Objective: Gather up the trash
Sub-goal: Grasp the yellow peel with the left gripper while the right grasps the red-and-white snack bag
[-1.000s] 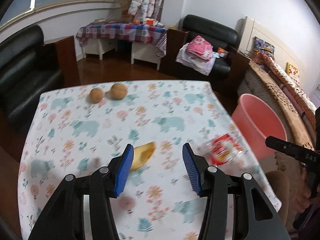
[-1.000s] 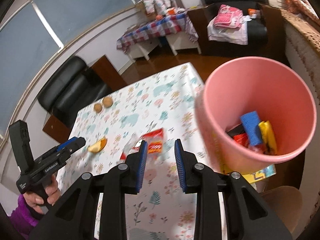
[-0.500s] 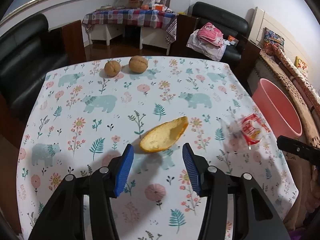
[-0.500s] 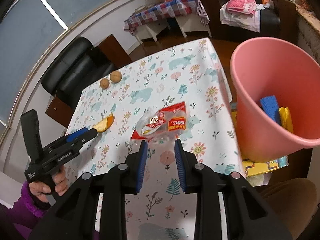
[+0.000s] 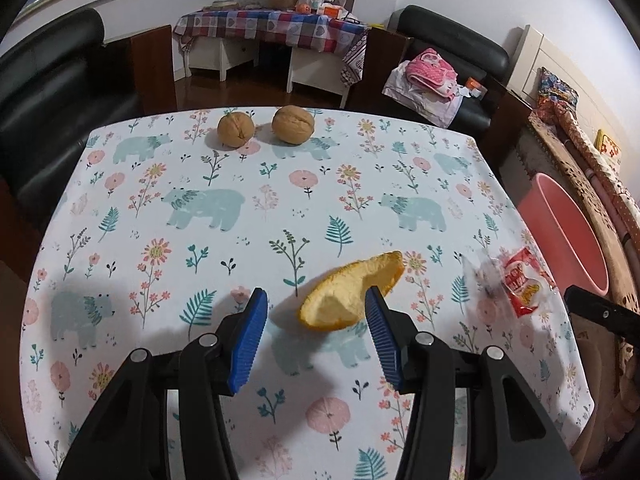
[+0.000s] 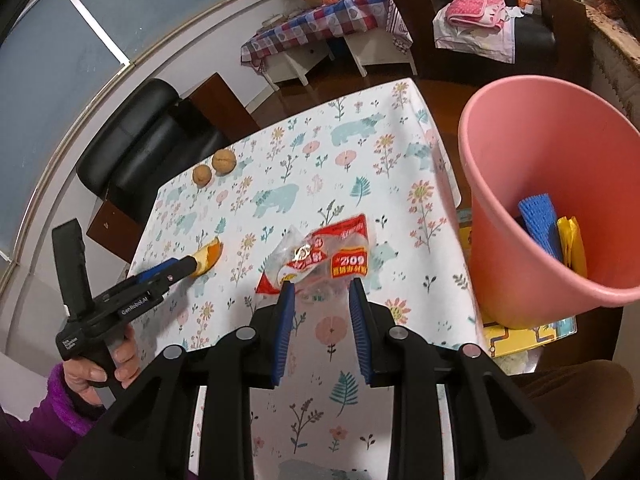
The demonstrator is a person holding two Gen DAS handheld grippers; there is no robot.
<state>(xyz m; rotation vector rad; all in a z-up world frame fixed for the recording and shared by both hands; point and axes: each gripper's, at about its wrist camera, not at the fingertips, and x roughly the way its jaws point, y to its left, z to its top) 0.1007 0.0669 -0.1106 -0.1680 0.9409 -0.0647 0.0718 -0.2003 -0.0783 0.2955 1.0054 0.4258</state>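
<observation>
Peel [image 5: 352, 296] lies between the open left gripper [image 5: 316, 314] pads, ungripped; right gripper [image 6: 320, 296] open at wrapper [image 6: 324, 256].

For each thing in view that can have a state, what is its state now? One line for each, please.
Left gripper: open, jaws on both sides of the orange peel, not pressing.
Right gripper: open, at the near edge of the wrapper.
Orange peel: lying on the table, inner side up.
Wrapper: crumpled, lying on the table.
Bucket: upright, some trash inside.
Two walnuts: whole, unopened.
</observation>
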